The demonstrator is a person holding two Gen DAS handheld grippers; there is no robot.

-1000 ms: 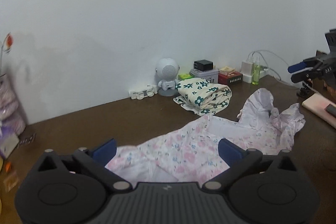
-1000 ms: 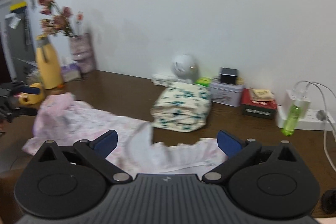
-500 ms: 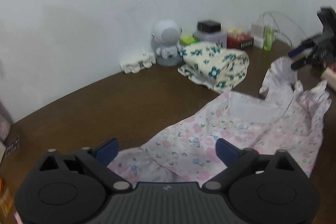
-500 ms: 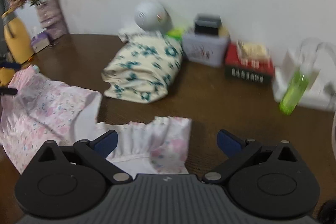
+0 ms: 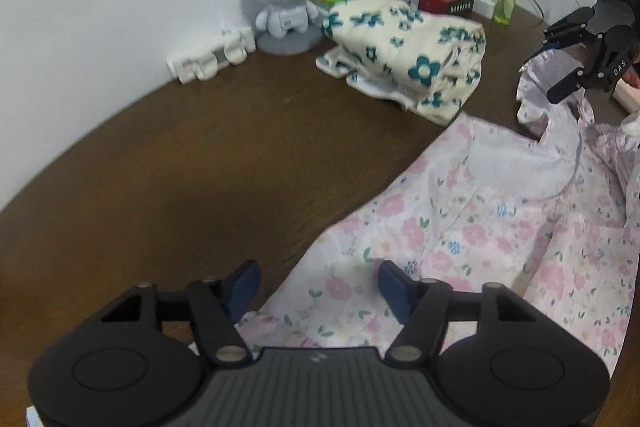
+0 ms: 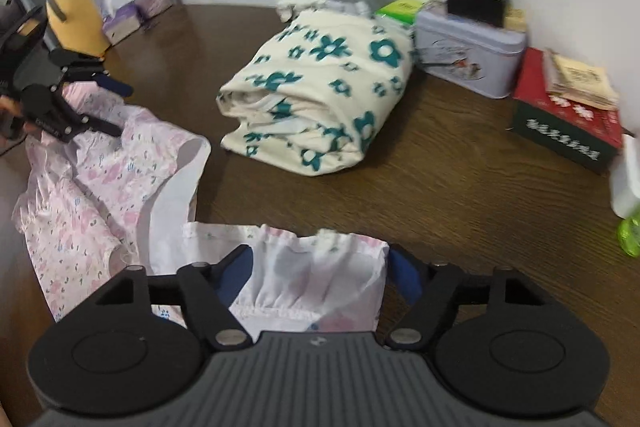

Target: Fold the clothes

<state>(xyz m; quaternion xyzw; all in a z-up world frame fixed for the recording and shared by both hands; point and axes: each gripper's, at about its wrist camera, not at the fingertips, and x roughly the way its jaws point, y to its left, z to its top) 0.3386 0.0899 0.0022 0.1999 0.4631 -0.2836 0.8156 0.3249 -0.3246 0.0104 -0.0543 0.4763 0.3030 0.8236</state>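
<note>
1. Pink-flowered dress (image 5: 500,219) lies crumpled on the brown table (image 5: 200,155), unfolded, just in front of an already folded green-flowered bundle (image 6: 320,95).
2. Left gripper (image 5: 316,287) is low over the dress's hem end. Its jaws are closing, cloth lies between them, and the pads do not press it yet.
3. Right gripper (image 6: 320,271) is at the far end, over a gathered white ruffle (image 6: 316,267). Its jaws are closing too, with the ruffle between them and not yet pinched.
4. Step in hand, I judge: taking hold of both ends to begin the fold.
5. Next move calls for both grips to bite firmly, then a lift and pull apart to flatten the dress, keeping clear of the bundle.
</note>
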